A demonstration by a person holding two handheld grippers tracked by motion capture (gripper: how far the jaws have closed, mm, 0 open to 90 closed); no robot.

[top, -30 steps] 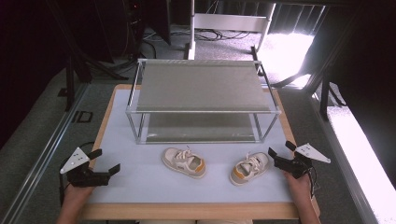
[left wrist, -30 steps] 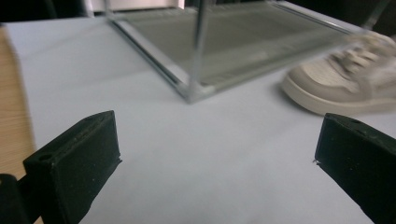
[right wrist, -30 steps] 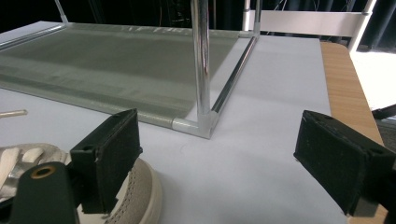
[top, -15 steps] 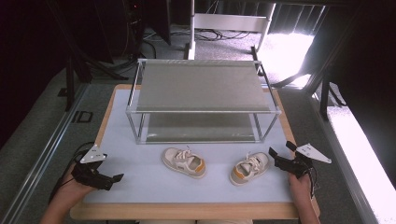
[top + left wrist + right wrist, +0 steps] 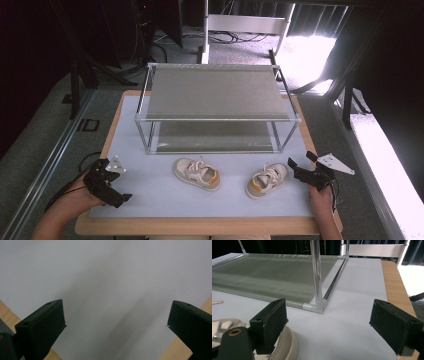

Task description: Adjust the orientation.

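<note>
White matting covers the wooden table [image 5: 95,227], and at its near-left corner the left gripper [image 5: 114,196] is held low over the bare surface, tilted toward the table's near edge. In the left gripper view its jaws are seen spread wide, with nothing between them but blank mat. No shoe lies close to it; the left shoe [image 5: 197,174], pale with an orange patch at the heel, rests well to its right, near the middle of the table and just in front of the two-tier metal rack [image 5: 217,119].

Farther right, the right shoe [image 5: 267,180] lies on its sole, angled, with its heel toward the near edge. Just beside it the right gripper [image 5: 296,170] is poised, its jaws parted and empty. In the right gripper view the shoe's pale rim [image 5: 287,342] is seen at the lower left, against the left jaw rather than between the two, and the rack's corner post [image 5: 317,272] stands straight ahead.

The step in hand is judged to be the approach to a first grasp, nothing yet being lifted. For the next move, the right gripper would need to be shifted sideways over the shoe's edge so that the rim falls between the jaws, then closed firmly. The rack's lower shelf appears the likely destination.
</note>
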